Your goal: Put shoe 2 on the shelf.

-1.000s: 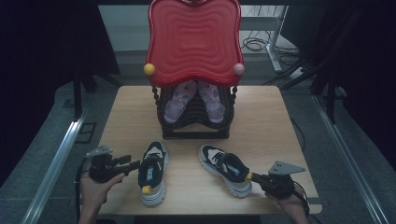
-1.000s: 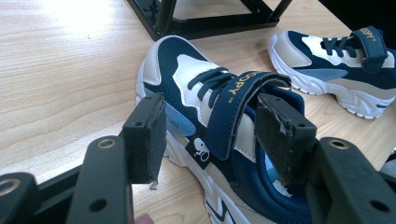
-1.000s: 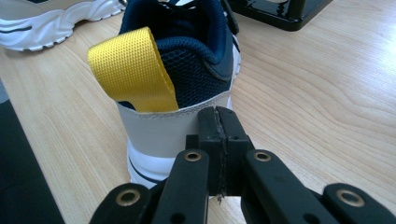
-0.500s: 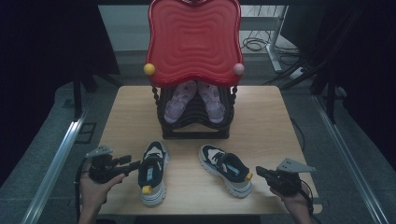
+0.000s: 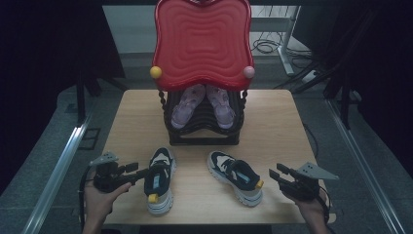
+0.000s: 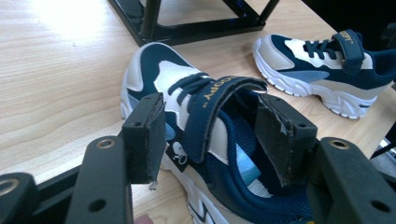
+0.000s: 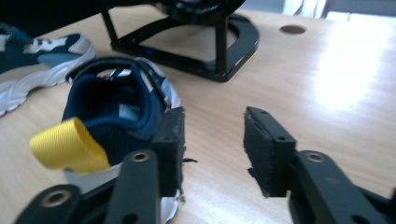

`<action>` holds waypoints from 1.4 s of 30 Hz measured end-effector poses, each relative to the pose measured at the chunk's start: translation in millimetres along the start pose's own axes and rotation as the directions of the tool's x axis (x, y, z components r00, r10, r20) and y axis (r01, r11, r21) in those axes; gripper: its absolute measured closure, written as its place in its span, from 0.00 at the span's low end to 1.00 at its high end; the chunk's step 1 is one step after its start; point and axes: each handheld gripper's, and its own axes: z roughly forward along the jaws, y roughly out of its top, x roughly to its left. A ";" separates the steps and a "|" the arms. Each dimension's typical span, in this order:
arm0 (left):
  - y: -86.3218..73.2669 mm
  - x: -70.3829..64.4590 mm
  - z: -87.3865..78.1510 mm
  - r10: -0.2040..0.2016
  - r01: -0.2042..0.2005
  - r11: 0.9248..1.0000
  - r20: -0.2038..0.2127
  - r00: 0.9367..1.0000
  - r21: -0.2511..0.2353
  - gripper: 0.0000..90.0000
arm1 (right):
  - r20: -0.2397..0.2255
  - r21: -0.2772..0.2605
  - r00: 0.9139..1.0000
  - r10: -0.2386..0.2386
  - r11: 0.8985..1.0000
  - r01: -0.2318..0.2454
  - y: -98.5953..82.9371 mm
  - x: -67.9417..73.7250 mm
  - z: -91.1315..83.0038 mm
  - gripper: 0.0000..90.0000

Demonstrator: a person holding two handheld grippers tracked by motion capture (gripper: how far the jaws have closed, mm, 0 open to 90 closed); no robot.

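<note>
Pale wooden table (image 5: pixel 272 112), black rack (image 5: pixel 204 126) under red top. Left gripper (image 6: pixel 210 135) spread astride left shoe (image 5: pixel 159 180), strap lettering partly legible ("OOPY") up close. Right gripper (image 5: pixel 277 176) spread, now drawn back off right shoe (image 5: pixel 236 176) (yellow heel loop (image 7: pixel 65 144) beside one jaw).

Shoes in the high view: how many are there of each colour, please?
Navy-and-white shoes on the table: 2 (left shoe, right shoe)
Pink shoes on the black rack: 2 ()
Total: 4
</note>
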 end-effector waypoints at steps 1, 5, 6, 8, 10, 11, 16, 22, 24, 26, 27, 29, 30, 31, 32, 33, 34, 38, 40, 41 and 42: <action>-0.1 -0.5 0.5 0.000 0.000 1.000 0.000 1.000 0.001 0.48 | 0.003 -0.008 1.000 0.004 1.000 -0.004 1.4 -0.2 -1.0 0.62; 1.1 -2.0 1.9 0.007 -0.007 1.000 -0.002 1.000 0.008 0.48 | 0.001 0.001 1.000 -0.004 1.000 0.004 4.1 -1.0 -0.8 0.61; 1.6 -2.2 2.2 0.005 -0.005 1.000 -0.003 1.000 0.011 0.48 | 0.000 0.003 1.000 -0.003 1.000 0.003 4.8 -0.8 -0.3 0.61; 2.3 -2.0 2.3 0.010 -0.010 1.000 -0.008 1.000 0.019 0.48 | -0.005 0.008 1.000 -0.009 1.000 0.009 7.2 -1.0 0.8 0.60; 1.3 -1.6 0.9 0.009 -0.009 1.000 -0.008 1.000 0.025 0.48 | -0.006 0.016 1.000 -0.021 1.000 0.022 10.9 0.0 2.0 0.59; 0.2 -0.7 -0.2 0.004 -0.004 0.999 -0.002 1.000 0.033 0.48 | -0.006 0.018 1.000 -0.030 0.999 0.030 12.6 0.6 2.2 0.59; 1.5 0.3 -3.1 0.001 0.000 0.998 -0.011 1.000 0.068 0.49 | -0.008 0.034 0.997 -0.076 0.996 0.076 25.8 2.9 8.3 0.57; 9.8 -8.6 5.6 -0.001 0.004 0.989 -0.022 1.000 0.147 0.50 | -0.011 0.067 0.992 -0.125 0.990 0.126 43.1 6.2 16.1 0.56; 12.2 -8.7 10.0 -0.015 0.020 0.983 -0.031 0.999 0.184 0.51 | -0.009 0.074 0.991 -0.137 0.988 0.137 46.7 6.4 16.7 0.56; 13.8 -8.4 13.1 -0.029 0.037 0.980 -0.046 0.999 0.197 0.52 | -0.005 0.076 0.990 -0.142 0.987 0.142 50.1 6.2 16.9 0.56; 14.3 -9.0 15.2 -0.030 0.039 0.978 -0.049 0.998 0.203 0.53 | -0.003 0.076 0.990 -0.144 0.987 0.144 51.1 5.9 17.0 0.56; 14.3 -10.6 21.0 -0.033 0.044 0.974 -0.055 0.998 0.221 0.54 | -0.004 0.074 0.990 -0.141 0.987 0.140 51.7 5.7 17.9 0.56; 14.0 -11.1 24.3 -0.033 0.046 0.972 -0.060 0.998 0.231 0.55 | -0.001 0.076 0.990 -0.143 0.987 0.143 51.7 5.2 19.1 0.56; 13.4 -11.5 27.4 -0.032 0.047 0.970 -0.067 0.997 0.237 0.56 | -0.004 0.078 0.990 -0.139 0.987 0.139 51.5 5.1 20.2 0.56; 13.0 -11.8 29.4 -0.028 0.046 0.970 -0.080 0.996 0.240 0.56 | -0.002 0.080 0.991 -0.137 0.987 0.137 51.3 5.0 21.5 0.56; 12.0 -11.5 32.4 -0.026 0.049 0.968 -0.097 0.995 0.247 0.57 | -0.006 0.080 0.991 -0.137 0.987 0.137 51.2 4.7 22.7 0.56; 11.4 -11.1 33.6 -0.026 0.050 0.967 -0.100 0.995 0.249 0.60 | -0.005 0.085 0.991 -0.134 0.987 0.134 51.6 4.9 25.0 0.56; 7.9 -9.1 36.5 -0.035 0.062 0.968 -0.111 0.993 0.243 0.65 | -0.026 0.094 0.990 -0.138 0.986 0.140 54.7 5.7 32.4 0.56; 6.9 -8.9 36.0 -0.038 0.064 0.970 -0.111 0.993 0.235 0.66 | -0.068 0.109 0.990 -0.124 0.985 0.130 58.1 6.7 39.2 0.56; 6.2 -8.8 35.9 -0.040 0.065 0.971 -0.110 0.993 0.230 0.67 | -0.084 0.120 0.989 -0.120 0.984 0.130 59.3 7.0 41.8 0.56; 5.7 -8.9 35.7 -0.042 0.066 0.972 -0.111 0.993 0.226 0.67 | -0.118 0.141 0.986 -0.115 0.981 0.131 61.1 7.9 46.8 0.56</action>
